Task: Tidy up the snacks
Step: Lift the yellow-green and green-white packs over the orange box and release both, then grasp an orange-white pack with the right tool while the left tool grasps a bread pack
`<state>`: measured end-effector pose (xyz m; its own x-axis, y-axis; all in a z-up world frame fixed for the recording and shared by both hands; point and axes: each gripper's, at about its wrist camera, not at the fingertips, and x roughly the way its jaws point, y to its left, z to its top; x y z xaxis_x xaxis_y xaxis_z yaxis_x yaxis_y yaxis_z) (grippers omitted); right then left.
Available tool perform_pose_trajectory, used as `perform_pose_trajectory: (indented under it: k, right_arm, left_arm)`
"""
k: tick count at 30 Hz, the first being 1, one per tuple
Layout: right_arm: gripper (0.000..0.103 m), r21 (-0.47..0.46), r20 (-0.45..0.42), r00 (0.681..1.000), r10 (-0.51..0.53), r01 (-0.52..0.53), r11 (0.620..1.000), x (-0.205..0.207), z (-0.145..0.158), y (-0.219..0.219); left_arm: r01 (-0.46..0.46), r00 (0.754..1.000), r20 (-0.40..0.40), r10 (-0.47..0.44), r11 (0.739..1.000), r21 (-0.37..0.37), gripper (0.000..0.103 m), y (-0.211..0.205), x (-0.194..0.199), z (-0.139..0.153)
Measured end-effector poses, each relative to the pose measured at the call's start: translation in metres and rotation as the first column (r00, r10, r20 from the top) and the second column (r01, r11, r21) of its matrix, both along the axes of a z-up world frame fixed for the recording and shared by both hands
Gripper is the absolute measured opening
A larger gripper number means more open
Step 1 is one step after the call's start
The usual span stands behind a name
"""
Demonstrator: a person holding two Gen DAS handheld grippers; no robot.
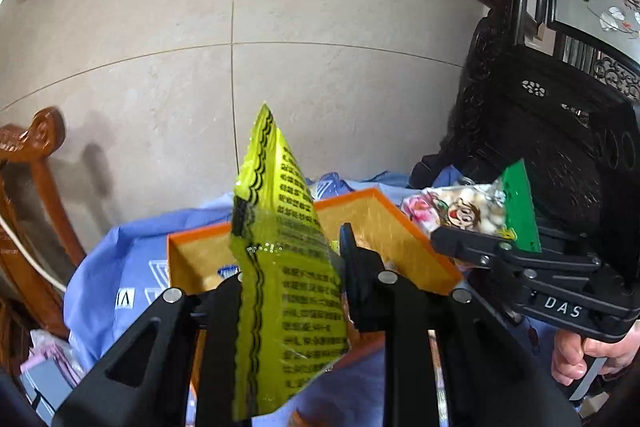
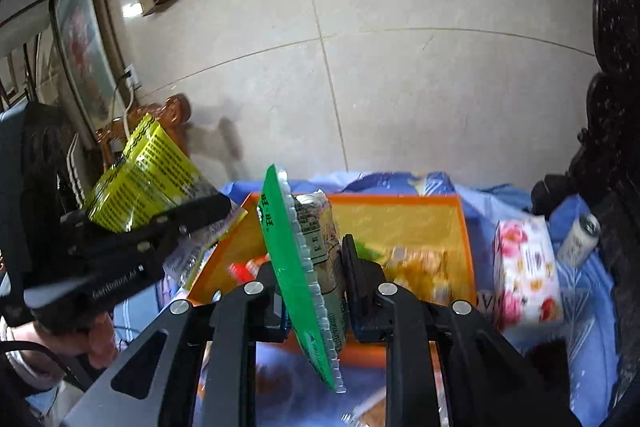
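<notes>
My left gripper (image 1: pixel 292 267) is shut on a yellow snack bag (image 1: pixel 280 247) with black print, held upright above the orange box (image 1: pixel 384 223). From the right wrist view that same yellow snack bag (image 2: pixel 144 175) shows at the left in the left gripper (image 2: pixel 208 215). My right gripper (image 2: pixel 308 267) is shut on a green-edged snack packet (image 2: pixel 296 263), also held over the orange box (image 2: pixel 460 223). In the left wrist view the right gripper (image 1: pixel 452 239) holds the green-edged packet (image 1: pixel 480 211) at the right. Several snacks lie blurred inside the box.
The box sits on a blue cloth (image 2: pixel 500 203). A floral tissue pack (image 2: pixel 524 275) and a small can (image 2: pixel 580 239) lie to its right. Dark carved furniture (image 1: pixel 560 131) stands at the right, a wooden chair (image 1: pixel 32 163) at the left, a tiled wall behind.
</notes>
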<state>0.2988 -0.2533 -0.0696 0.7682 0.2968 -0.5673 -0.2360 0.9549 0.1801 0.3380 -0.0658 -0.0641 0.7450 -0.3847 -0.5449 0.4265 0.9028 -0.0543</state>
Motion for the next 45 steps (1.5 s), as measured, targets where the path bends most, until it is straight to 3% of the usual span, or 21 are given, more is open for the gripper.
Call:
perform_pose_trajectory:
  k: [5, 6, 7, 8, 9, 10, 21, 24, 28, 34, 38, 41, 43, 45]
  right_arm:
    - [0.021, -0.036, -0.011, 1.0, -0.017, 0.016, 0.999, 0.035, -0.003, -0.003]
    - [0.024, -0.047, -0.021, 0.999, -0.024, 0.023, 0.999, 0.039, -0.006, -0.003]
    - [0.041, -0.059, -0.032, 0.999, -0.041, 0.039, 0.997, 0.043, -0.009, -0.004]
    - [0.06, -0.063, -0.042, 0.997, -0.066, 0.063, 0.996, 0.043, -0.01, -0.006]
    - [0.065, -0.058, -0.038, 0.995, -0.097, 0.095, 0.994, 0.041, -0.01, -0.009]
    - [0.072, -0.042, -0.028, 0.993, -0.114, 0.113, 0.993, 0.036, -0.01, -0.012]
    - [0.076, -0.009, -0.056, 0.981, -0.187, 0.187, 0.982, -0.028, -0.019, -0.027]
    - [0.082, -0.014, -0.063, 0.976, -0.211, 0.21, 0.978, -0.054, -0.024, -0.032]
    - [0.087, -0.033, -0.104, 0.964, -0.245, 0.243, 0.969, -0.094, -0.048, -0.046]
    - [0.087, -0.084, -0.26, 0.925, -0.278, 0.265, 0.961, -0.146, -0.112, -0.062]
    - [0.087, -0.131, -0.301, 0.924, -0.237, 0.206, 0.97, -0.164, -0.145, -0.055]
    - [0.087, -0.166, -0.299, 0.941, -0.156, 0.11, 0.98, -0.166, -0.164, -0.041]
    - [0.087, -0.218, -0.267, 0.962, -0.061, 0.002, 0.976, -0.161, -0.172, -0.029]
    - [0.087, -0.303, -0.252, 0.966, 0.05, -0.128, 0.944, -0.152, -0.181, -0.015]
  left_arm:
    - [-0.035, 0.999, -0.022, 0.035, 0.999, 0.027, 0.022, -0.012, 0.036, -0.005]
    - [-0.048, 0.998, -0.039, 0.05, 0.998, 0.042, 0.029, -0.015, 0.042, -0.008]
    - [-0.087, 0.994, -0.057, 0.091, 0.993, 0.074, 0.043, -0.018, 0.049, -0.01]
    - [-0.126, 0.99, -0.058, 0.132, 0.987, 0.097, 0.081, -0.019, 0.05, -0.011]
    - [-0.207, 0.977, -0.034, 0.212, 0.971, 0.122, 0.097, -0.017, 0.048, -0.01]
    - [-0.243, 0.969, -0.005, 0.245, 0.963, 0.114, 0.098, -0.014, 0.044, -0.008]
    - [-0.237, 0.971, 0.007, 0.238, 0.965, 0.108, 0.099, -0.007, -0.001, 0.001]
    - [-0.239, 0.97, -0.013, 0.242, 0.964, 0.115, 0.099, 0.0, -0.021, -0.004]
    - [-0.24, 0.967, -0.062, 0.245, 0.967, 0.087, 0.099, 0.019, -0.062, -0.03]
    - [-0.223, 0.955, -0.178, 0.237, 0.97, 0.097, 0.099, 0.038, -0.118, -0.087]
    - [-0.219, 0.944, -0.222, 0.243, 0.967, 0.13, 0.099, 0.052, -0.15, -0.114]
    - [-0.234, 0.932, -0.251, 0.262, 0.963, 0.137, 0.099, 0.065, -0.168, -0.124]
    - [-0.249, 0.926, -0.252, 0.28, 0.957, 0.145, 0.099, 0.074, -0.175, -0.125]
    - [-0.265, 0.921, -0.252, 0.296, 0.952, 0.151, 0.099, 0.08, -0.176, -0.122]
